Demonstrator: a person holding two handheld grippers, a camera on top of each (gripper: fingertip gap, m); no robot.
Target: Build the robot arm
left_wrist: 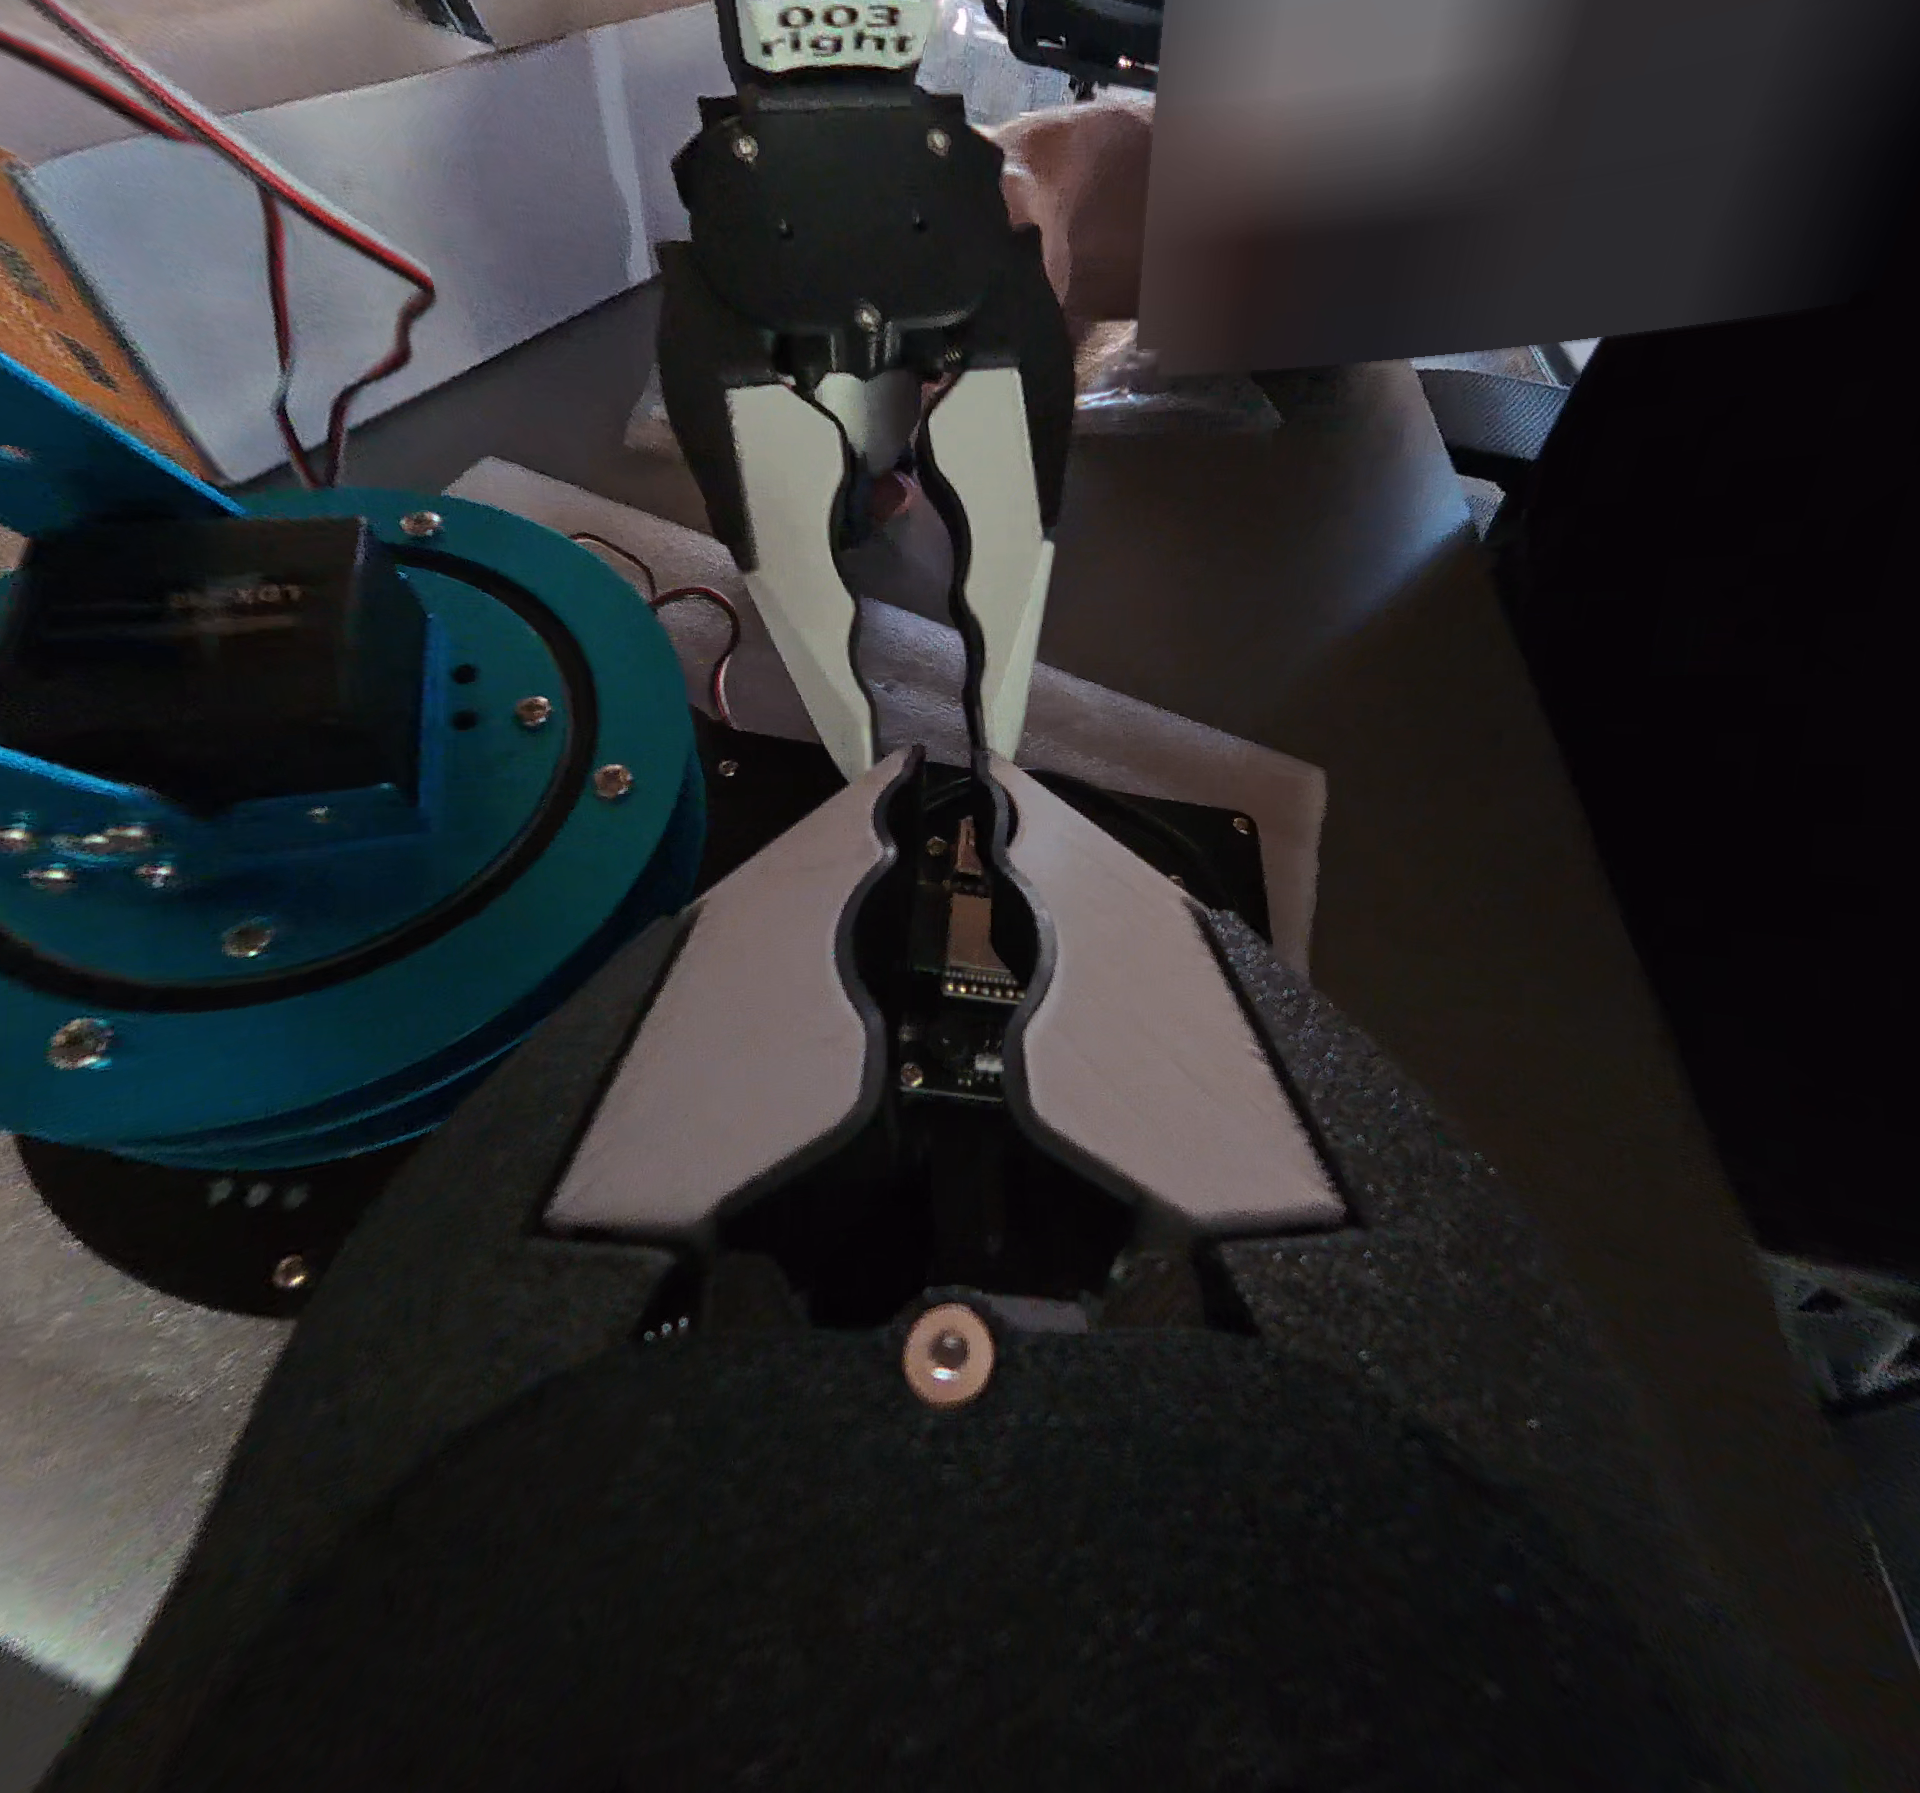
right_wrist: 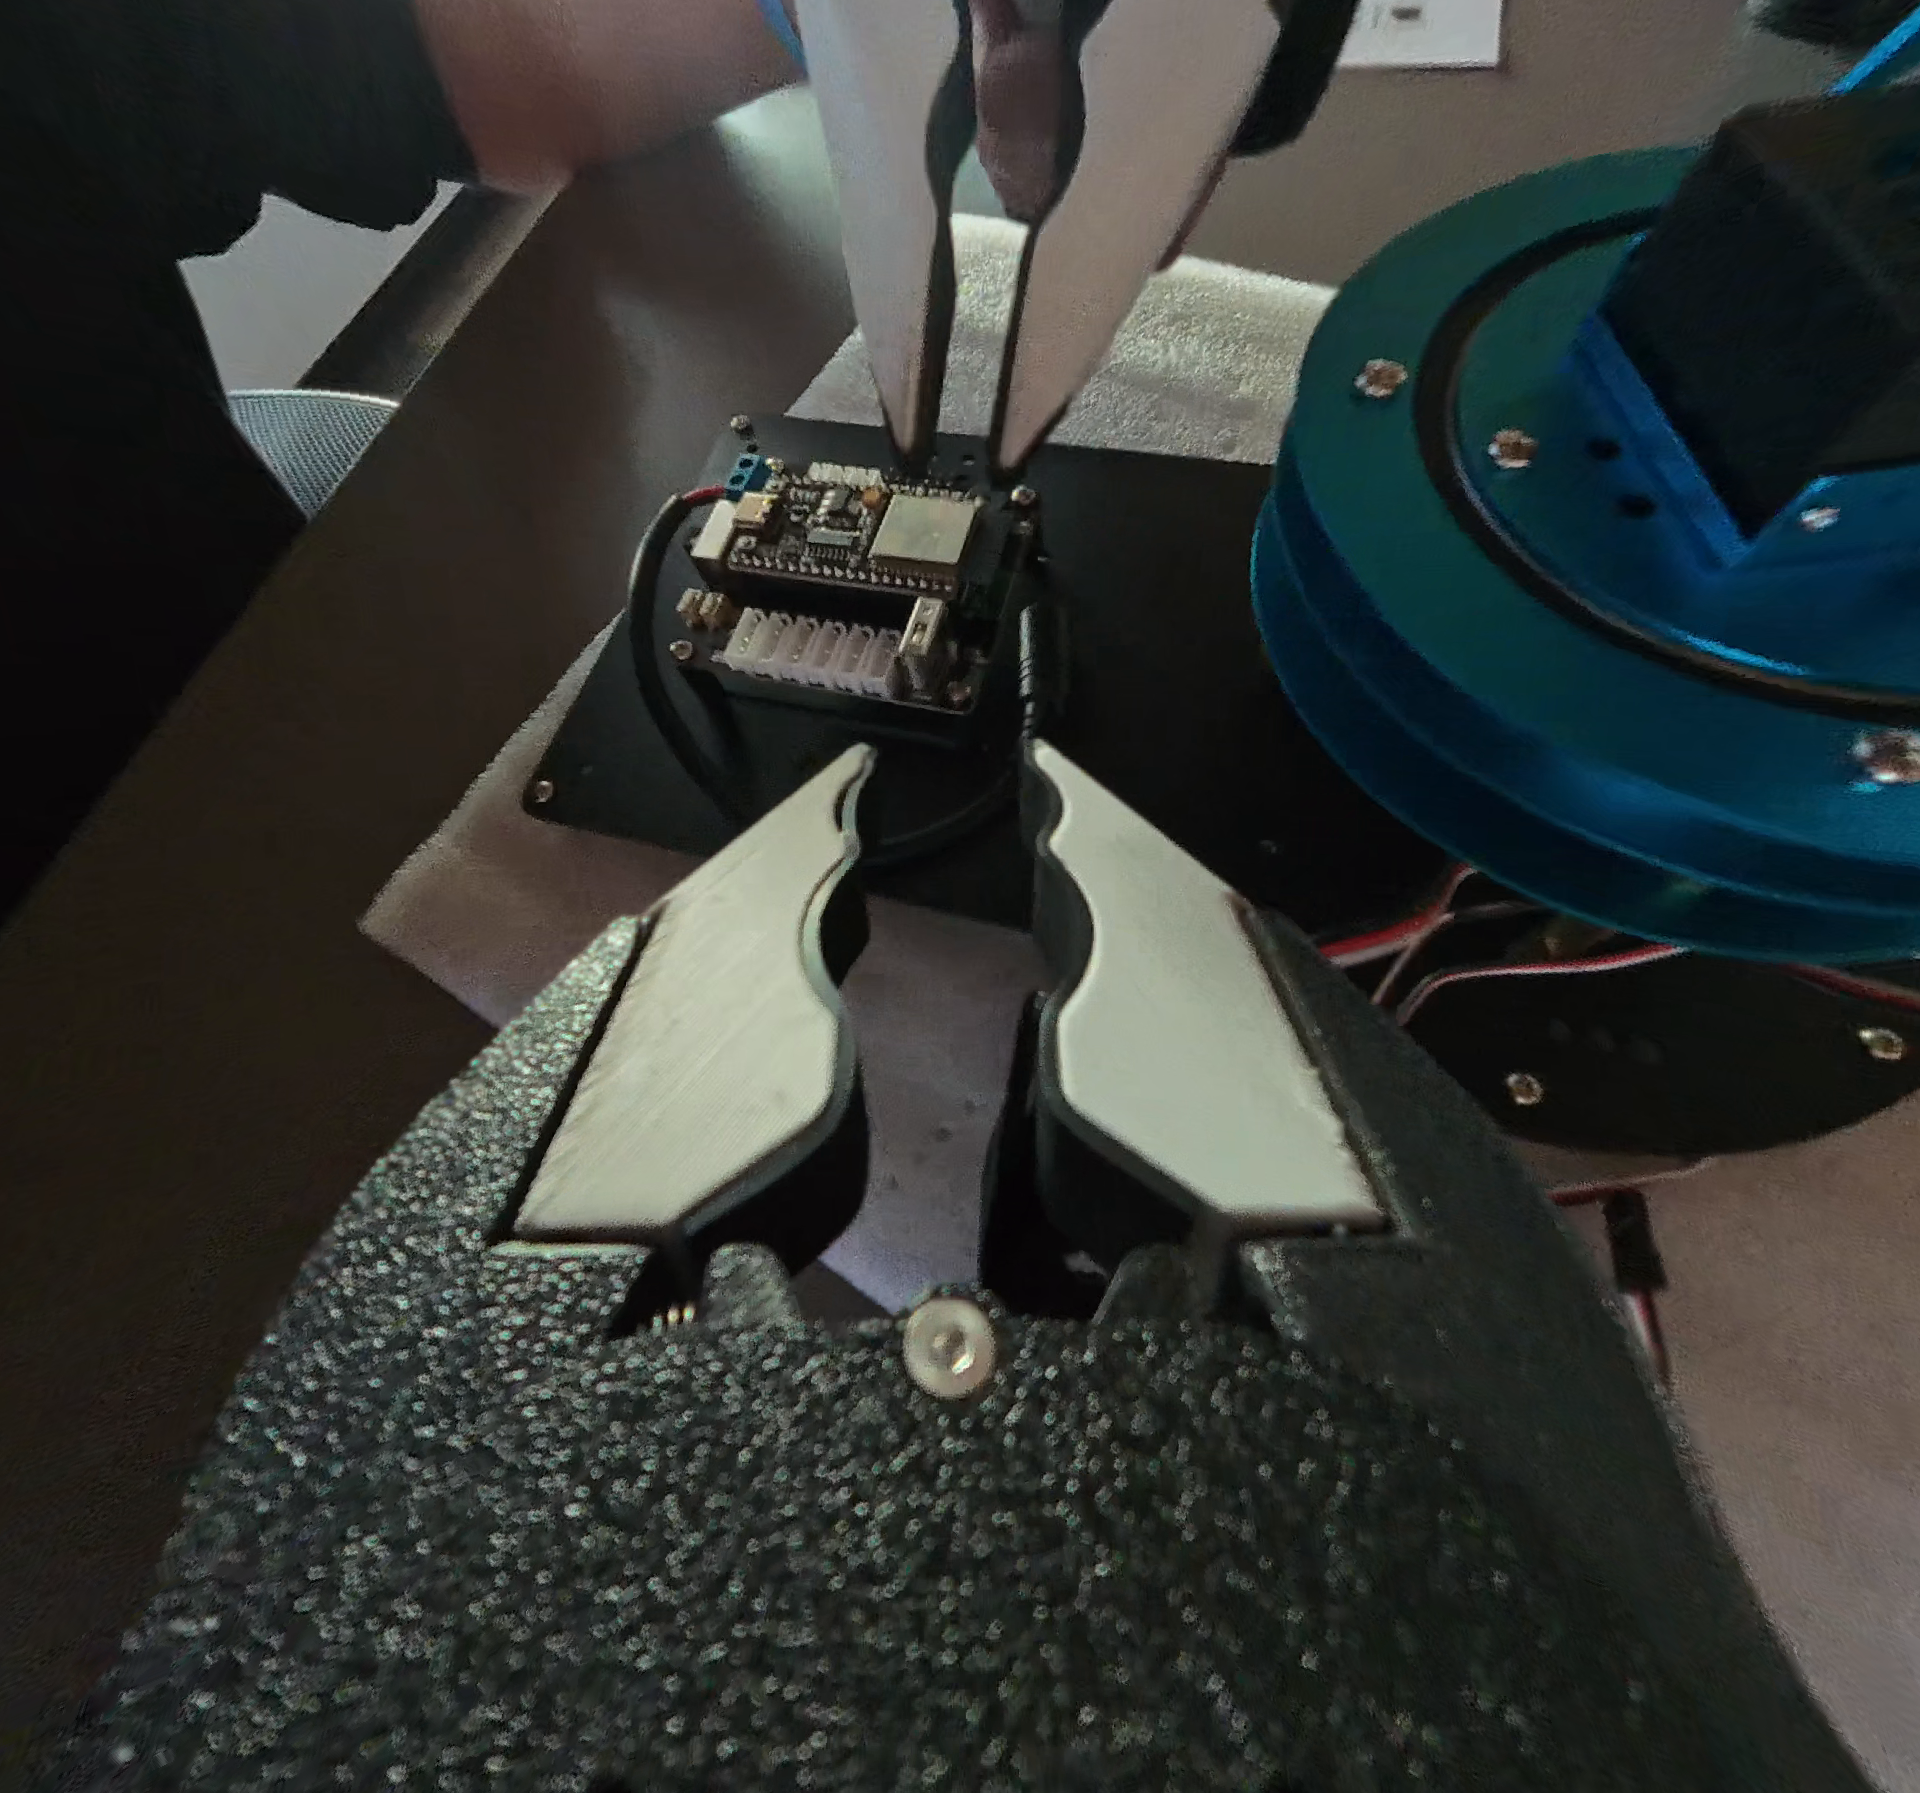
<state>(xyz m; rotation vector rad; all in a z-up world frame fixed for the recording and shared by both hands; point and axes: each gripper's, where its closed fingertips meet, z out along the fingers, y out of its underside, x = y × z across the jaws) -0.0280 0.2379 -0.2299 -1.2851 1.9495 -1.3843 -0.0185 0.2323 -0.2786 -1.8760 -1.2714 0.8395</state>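
Before my two hand-held grippers I log a table carrying a black base plate on white foam padding, with a blue round turntable assembly to the right of my right hand-held gripper and to the left of my left hand-held gripper. Between the two sits a small circuit board. My right fingers are parted just short of its near edge; my left ones, slightly apart, hang tips-down at its far edge, contact uncertain.
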